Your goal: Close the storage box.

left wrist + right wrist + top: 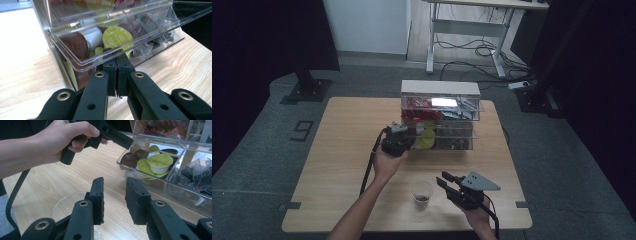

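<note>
A clear drawer organiser [439, 115] with a white top stands at the back of the wooden table. Its lower drawer [82, 63] is pulled out and holds coffee capsules, one with a yellow-green lid [117, 37] [160, 161] and one brown [75, 43]. My left gripper [414, 132] [117, 56] is shut, its tips right at the drawer's front lip; I cannot tell whether a thin edge is pinched. My right gripper [442, 178] [113, 185] is open and holds nothing, beside a clear plastic cup [422, 191] [65, 205] with something dark at its bottom.
Dark sachets [155, 27] [197, 175] lie in the drawer's right compartment, and the upper drawers hold red packets [417, 106]. The person's hand [60, 140] and the left gripper's cable [368, 170] cross the table's middle. Bare wood spreads to the left [342, 140].
</note>
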Action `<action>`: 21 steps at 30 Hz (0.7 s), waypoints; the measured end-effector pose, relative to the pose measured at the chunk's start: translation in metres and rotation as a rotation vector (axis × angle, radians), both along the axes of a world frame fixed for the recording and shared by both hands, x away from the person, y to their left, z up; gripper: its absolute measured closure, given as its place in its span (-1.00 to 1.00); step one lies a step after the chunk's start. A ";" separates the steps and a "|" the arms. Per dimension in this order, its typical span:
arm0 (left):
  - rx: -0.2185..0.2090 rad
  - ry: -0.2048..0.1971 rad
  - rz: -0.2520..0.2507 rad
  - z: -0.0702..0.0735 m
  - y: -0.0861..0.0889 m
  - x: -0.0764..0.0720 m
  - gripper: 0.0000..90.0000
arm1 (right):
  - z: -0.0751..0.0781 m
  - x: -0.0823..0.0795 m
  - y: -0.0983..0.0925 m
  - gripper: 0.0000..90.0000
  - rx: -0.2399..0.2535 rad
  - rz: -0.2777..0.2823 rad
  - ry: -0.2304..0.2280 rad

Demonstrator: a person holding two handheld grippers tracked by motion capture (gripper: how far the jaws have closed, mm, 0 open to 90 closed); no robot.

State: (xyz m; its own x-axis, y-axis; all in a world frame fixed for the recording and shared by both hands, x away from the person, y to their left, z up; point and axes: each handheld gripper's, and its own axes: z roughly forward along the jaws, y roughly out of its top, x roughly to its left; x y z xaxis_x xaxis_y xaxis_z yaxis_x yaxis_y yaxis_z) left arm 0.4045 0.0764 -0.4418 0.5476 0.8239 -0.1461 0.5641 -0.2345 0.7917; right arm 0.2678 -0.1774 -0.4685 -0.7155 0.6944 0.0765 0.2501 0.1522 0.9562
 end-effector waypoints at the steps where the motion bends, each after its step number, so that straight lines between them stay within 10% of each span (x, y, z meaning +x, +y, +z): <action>1: -0.005 0.003 0.000 -0.001 0.000 0.000 0.97 | 0.000 0.000 0.000 0.50 -0.002 -0.003 0.000; 21: -0.001 0.028 0.001 -0.023 0.002 -0.003 1.00 | -0.005 0.004 -0.004 0.50 -0.009 -0.018 0.014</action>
